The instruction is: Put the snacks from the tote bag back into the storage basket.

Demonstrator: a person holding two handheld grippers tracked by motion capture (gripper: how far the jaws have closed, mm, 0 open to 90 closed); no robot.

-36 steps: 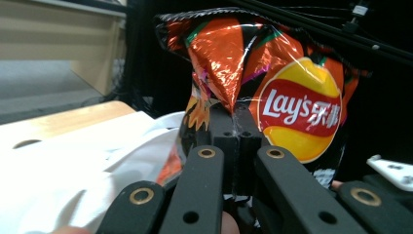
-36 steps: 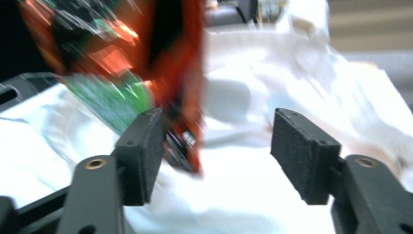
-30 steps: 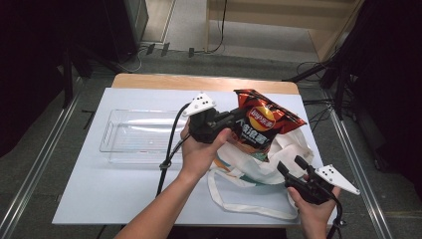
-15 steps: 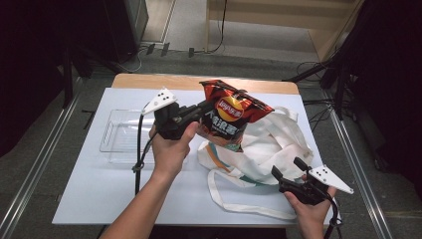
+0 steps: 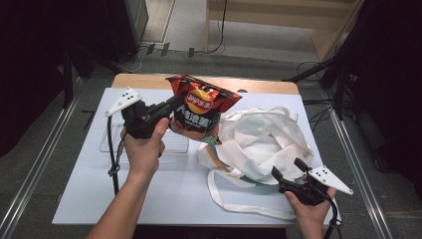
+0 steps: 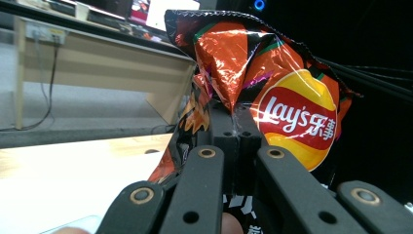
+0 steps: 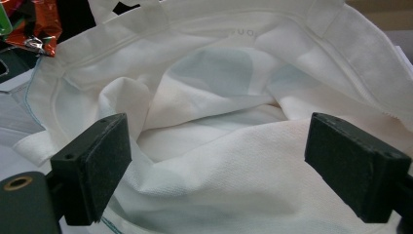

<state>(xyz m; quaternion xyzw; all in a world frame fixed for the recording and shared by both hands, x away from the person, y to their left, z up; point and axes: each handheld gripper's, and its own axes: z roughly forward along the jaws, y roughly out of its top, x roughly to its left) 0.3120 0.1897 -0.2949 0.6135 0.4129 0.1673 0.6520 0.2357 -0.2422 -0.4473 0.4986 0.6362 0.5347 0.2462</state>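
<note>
Plainly, the left claw point(image 5: 171, 105) pinches the chip bag point(image 5: 199, 107) held aloft; the right claw point(image 5: 288, 169) gapes empty beside the tote point(image 5: 263, 142).

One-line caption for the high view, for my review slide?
Left gripper lifts a Lay's chip bag beside the white tote bag; right gripper open.

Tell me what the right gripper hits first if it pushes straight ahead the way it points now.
Most likely the white tote bag: the right gripper stands open with the bag's cloth right ahead between its jaws. How near the cloth lies is hard to judge.
</note>
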